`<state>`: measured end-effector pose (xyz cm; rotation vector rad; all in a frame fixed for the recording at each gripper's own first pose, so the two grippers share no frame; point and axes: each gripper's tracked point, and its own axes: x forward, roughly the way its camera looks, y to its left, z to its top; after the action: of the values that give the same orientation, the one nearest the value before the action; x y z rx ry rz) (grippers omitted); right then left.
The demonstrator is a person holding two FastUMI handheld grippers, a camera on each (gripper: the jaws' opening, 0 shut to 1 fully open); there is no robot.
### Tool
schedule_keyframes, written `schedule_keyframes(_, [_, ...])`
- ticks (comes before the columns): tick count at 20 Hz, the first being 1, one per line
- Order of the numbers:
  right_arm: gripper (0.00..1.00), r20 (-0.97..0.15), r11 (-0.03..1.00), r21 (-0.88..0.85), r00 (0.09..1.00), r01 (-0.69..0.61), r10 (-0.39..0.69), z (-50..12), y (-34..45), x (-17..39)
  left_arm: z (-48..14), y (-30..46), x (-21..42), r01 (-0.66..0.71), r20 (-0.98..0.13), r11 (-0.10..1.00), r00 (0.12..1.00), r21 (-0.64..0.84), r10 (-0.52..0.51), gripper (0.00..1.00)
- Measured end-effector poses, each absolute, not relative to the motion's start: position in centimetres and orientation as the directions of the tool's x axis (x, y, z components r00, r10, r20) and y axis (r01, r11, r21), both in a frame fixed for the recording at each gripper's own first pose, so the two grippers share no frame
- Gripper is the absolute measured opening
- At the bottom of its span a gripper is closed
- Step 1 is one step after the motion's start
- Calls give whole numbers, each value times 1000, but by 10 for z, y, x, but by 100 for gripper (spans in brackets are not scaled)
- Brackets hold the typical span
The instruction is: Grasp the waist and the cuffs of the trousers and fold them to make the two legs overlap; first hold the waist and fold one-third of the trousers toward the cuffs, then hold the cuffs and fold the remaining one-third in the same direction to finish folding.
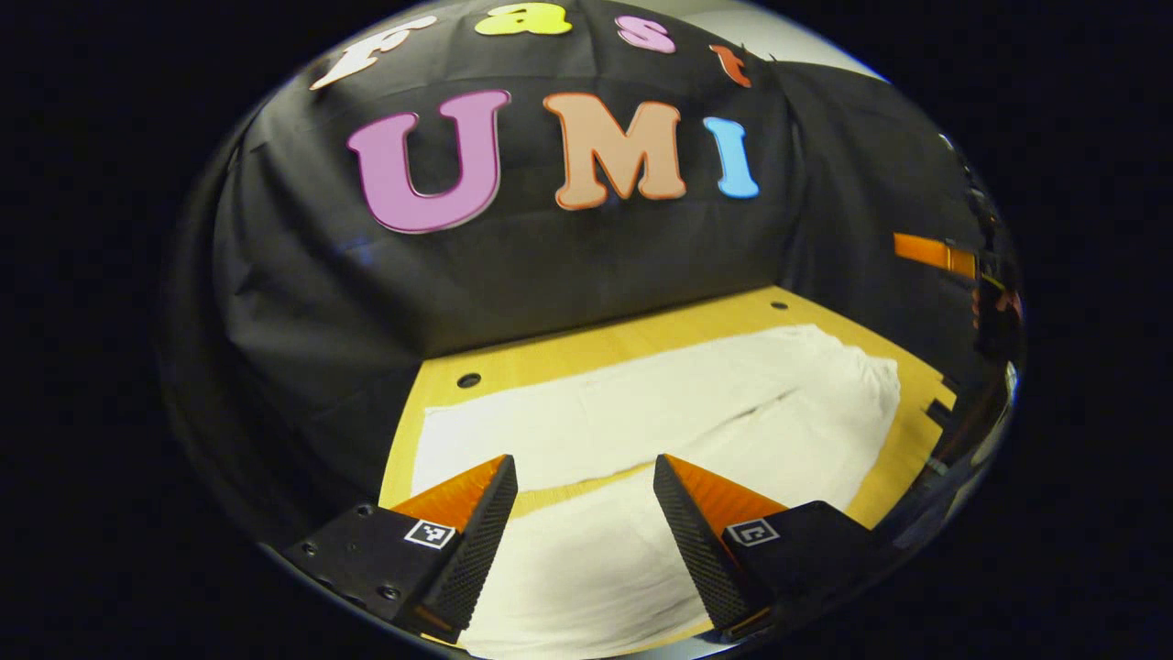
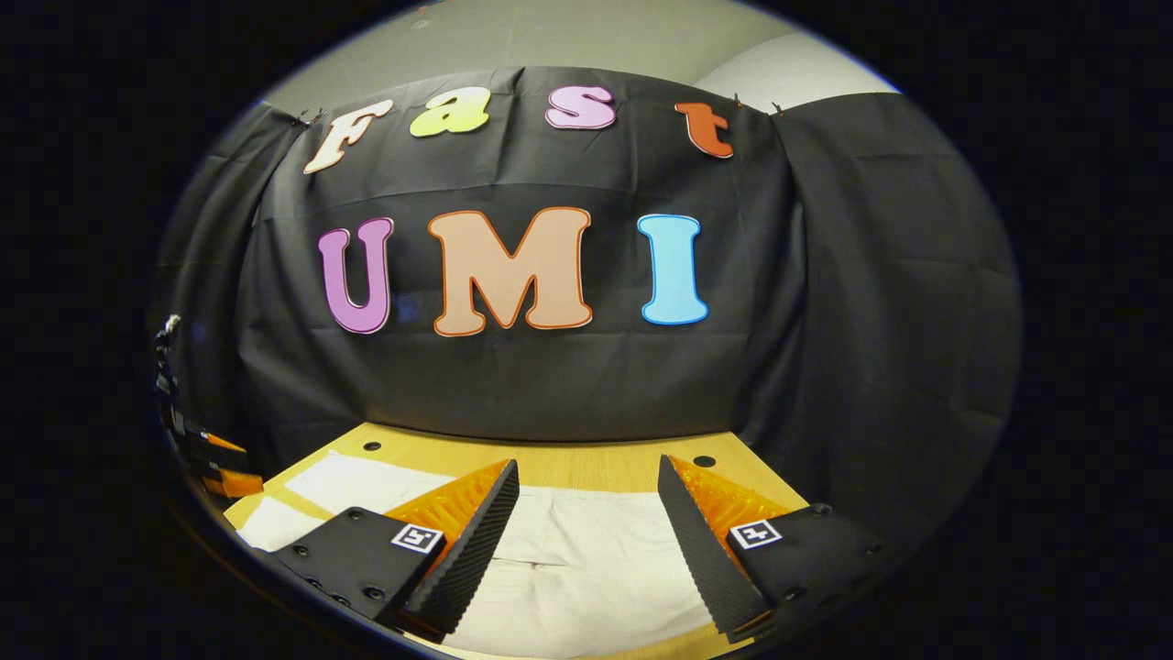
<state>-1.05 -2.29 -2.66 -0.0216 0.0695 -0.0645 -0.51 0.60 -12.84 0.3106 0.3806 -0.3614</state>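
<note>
White trousers (image 1: pixel 696 403) lie flat on the wooden table (image 1: pixel 586 348). Their two legs run side by side toward the left, with a thin strip of table showing between them. The waist end lies to the right. My left gripper (image 1: pixel 585 463) hovers open above the near leg, with nothing between its fingers. In the right gripper view, my right gripper (image 2: pixel 587 463) also stands open over the white trousers (image 2: pixel 586 559), holding nothing. The left gripper (image 2: pixel 215 467) shows small at the far left edge there.
Black cloth walls close the table at the back and on both sides. Small round holes (image 1: pixel 468 379) (image 2: pixel 704 461) sit in the tabletop near the back corners. A bare band of table (image 2: pixel 431 449) runs between the trousers and the back wall.
</note>
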Motion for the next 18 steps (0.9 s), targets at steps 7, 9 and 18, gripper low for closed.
schedule_keyframes(7, [98, -95, 996, -18, 992, 87, -89, -38, -24, -19, -224, 17, -66, 640, -706, 744, 616, 191, -349, 91])
schedule_keyframes(9, [98, -98, 996, -23, 991, 91, -93, -41, -23, -20, -243, 20, -81, 709, -773, 682, 531, 180, -347, 91])
schedule_keyframes(18, [98, -136, 995, -31, 986, 96, -100, -59, -23, -25, -305, 55, -129, 837, -921, 527, 310, 146, -237, 88])
